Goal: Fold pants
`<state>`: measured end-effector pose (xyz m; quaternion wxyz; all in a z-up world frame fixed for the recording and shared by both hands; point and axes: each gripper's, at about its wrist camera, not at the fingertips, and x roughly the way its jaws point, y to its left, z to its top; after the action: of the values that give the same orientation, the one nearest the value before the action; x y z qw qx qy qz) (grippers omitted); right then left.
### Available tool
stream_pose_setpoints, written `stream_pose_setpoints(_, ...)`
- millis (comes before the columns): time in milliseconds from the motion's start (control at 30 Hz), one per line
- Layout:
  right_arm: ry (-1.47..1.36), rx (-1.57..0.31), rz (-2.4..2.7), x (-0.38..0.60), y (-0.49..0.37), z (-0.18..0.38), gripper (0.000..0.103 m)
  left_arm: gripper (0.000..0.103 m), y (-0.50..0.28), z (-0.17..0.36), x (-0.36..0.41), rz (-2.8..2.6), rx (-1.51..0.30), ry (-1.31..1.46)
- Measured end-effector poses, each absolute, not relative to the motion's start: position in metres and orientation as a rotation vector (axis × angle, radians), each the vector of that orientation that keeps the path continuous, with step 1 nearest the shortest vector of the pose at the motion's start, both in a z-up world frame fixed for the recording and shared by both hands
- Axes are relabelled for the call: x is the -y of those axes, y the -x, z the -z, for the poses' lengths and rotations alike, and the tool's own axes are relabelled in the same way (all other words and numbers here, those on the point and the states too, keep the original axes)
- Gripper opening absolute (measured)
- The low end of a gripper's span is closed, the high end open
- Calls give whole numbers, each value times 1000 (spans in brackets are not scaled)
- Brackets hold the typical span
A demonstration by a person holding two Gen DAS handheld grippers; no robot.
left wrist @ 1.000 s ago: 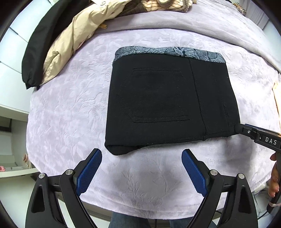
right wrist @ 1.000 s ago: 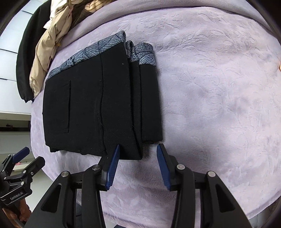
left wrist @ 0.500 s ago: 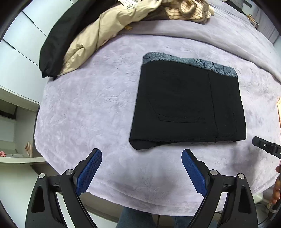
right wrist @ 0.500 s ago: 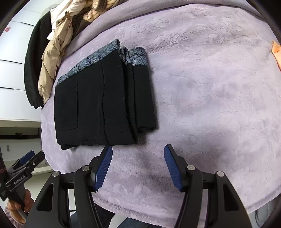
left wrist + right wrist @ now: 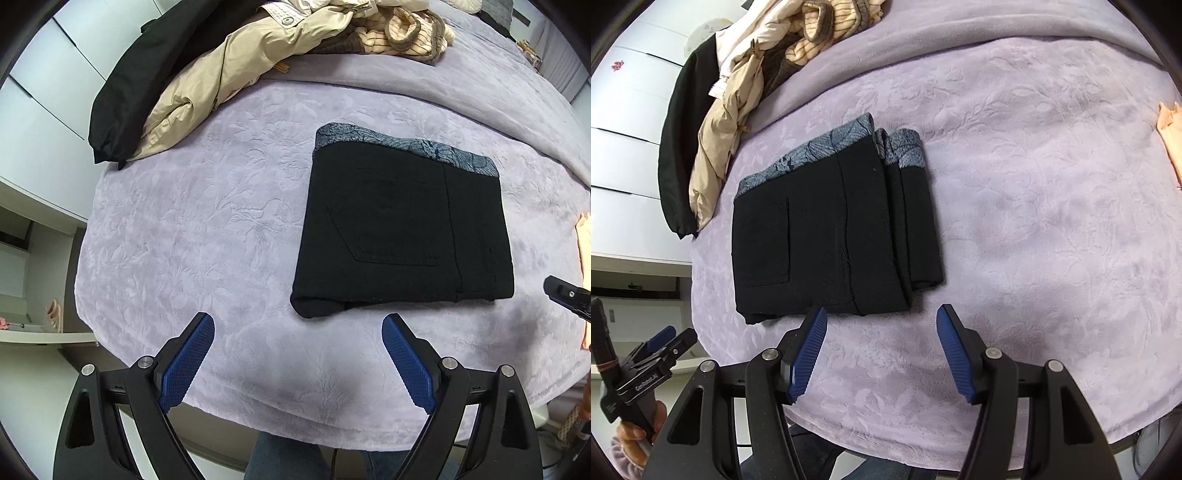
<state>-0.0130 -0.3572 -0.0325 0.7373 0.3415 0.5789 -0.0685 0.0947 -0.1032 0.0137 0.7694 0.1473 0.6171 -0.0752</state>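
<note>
My left gripper [image 5: 298,354] and right gripper [image 5: 881,350] hover just short of the folded pants [image 5: 402,229], fingers spread and empty, because the fold looks finished.

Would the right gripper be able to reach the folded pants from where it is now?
Probably yes: the right gripper is open just short of the folded pants' near edge, with only bare blanket between them.
</note>
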Motion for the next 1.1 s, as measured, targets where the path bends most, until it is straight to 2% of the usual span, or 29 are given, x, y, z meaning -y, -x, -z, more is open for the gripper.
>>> stream_pose_setpoints(300,-724,-1218,189,389,5,11,66,95,-120,3,118,207,-1316,-339)
stream_pose_setpoints(333,-726,-1212,191,394,5,9,73,103,-121,4,120,216,-1318,-334)
stream_pose_setpoints(367,-726,-1207,194,398,4,8,78,103,-123,6,122,228,-1316,-321)
stream_pose_setpoints(500,-706,-1205,180,406,-1,9,79,103,-127,13,128,233,-1332,-302)
stream_pose_setpoints(667,-695,-1222,118,402,-10,24,89,103,-133,26,131,210,-1353,-294)
stream_pose_setpoints(1100,-807,-1351,-6,400,-23,84,90,103,-161,67,122,189,-1446,-213)
